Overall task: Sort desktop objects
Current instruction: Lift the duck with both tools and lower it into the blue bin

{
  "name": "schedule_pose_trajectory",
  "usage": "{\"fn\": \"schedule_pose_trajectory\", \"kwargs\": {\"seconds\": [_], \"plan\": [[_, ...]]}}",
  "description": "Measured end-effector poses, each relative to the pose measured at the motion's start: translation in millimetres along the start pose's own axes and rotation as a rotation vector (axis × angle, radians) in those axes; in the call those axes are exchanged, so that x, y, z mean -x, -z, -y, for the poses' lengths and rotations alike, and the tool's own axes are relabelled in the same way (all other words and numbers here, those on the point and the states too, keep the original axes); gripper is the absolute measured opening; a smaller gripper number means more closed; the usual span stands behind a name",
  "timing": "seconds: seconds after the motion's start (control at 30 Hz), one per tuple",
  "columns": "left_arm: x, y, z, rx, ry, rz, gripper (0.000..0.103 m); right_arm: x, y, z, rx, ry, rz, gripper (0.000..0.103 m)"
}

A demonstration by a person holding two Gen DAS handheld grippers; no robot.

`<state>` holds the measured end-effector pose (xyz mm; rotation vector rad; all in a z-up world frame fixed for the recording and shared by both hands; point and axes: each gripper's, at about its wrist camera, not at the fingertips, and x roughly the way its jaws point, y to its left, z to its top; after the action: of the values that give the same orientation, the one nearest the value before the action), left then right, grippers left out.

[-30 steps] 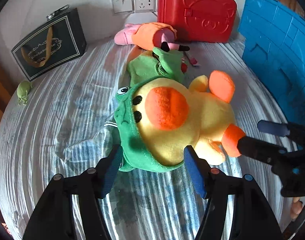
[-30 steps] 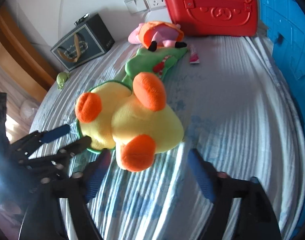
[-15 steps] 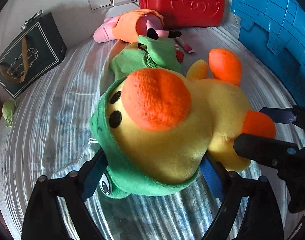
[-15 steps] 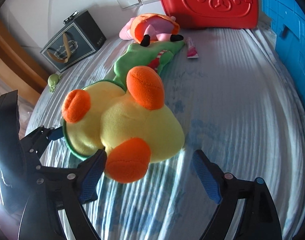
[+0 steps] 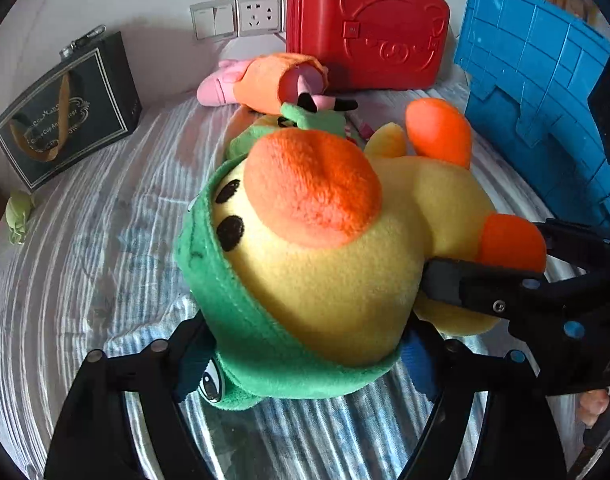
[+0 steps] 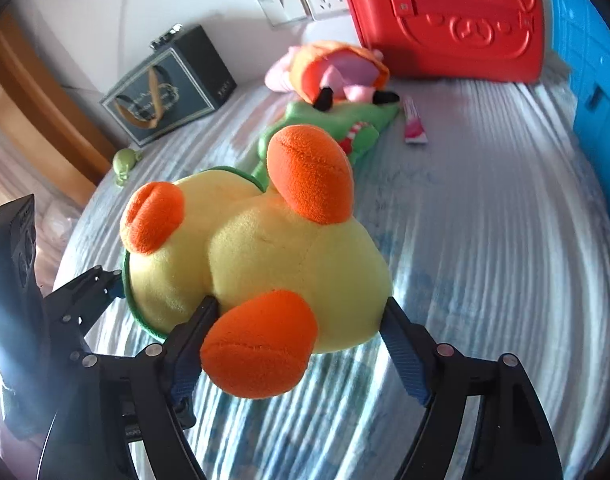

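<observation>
Both sets of jaws are closing on the yellow duck plush (image 5: pixel 345 272), the left gripper (image 5: pixel 305 356) squeezing its green-hooded head, the right gripper (image 6: pixel 293 344) clamping its rump by one orange foot

Bright daylight floods both views, with washed-out white glare at the right-wrist view's lower left edge. Soft shadows band the striped pale-blue bedsheet (image 6: pixel 485 240). Fisheye curvature bends the edges into black corners; focus stays mostly sharp.
</observation>
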<state>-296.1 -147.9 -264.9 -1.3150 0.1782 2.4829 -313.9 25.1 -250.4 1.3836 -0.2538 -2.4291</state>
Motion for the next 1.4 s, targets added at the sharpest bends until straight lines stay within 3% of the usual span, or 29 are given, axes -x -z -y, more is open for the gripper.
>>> {"fn": "schedule_pose_trajectory", "kwargs": {"seconds": [0.2, 0.47, 0.6, 0.77, 1.13, 1.3, 1.4], "plan": [[74.2, -13.3, 17.9, -0.042, -0.035, 0.147, 0.081, 70.7, -1.9, -24.3, 0.056, -0.008, 0.139, 0.08], [186.0, -32.4, 67.6, -0.107, -0.041, 0.391, 0.081, 202.1, 5.5, -53.4, 0.126, 0.042, 0.378, 0.081], [236.3, -41.8, 108.6, -0.17, -0.011, 0.511, 0.081, 270.4, 15.5, -52.9, 0.128, 0.085, 0.503, 0.081], [273.8, -52.1, 174.3, -0.253, 0.066, 0.606, 0.082, 348.8, 42.9, -29.5, 0.1, 0.177, 0.622, 0.083], [278.4, -68.9, 348.6, -0.415, 0.255, 0.618, 0.083, 465.9, 123.9, 80.1, -0.062, 0.379, 0.731, 0.089], [265.6, -75.3, 402.5, -0.476, 0.271, 0.585, 0.083, 484.6, 141.9, 122.5, -0.131, 0.406, 0.721, 0.09], [249.6, -85.5, 415.4, -0.49, 0.262, 0.548, 0.084, 488.5, 148.8, 133.9, -0.151, 0.41, 0.698, 0.09]]}}
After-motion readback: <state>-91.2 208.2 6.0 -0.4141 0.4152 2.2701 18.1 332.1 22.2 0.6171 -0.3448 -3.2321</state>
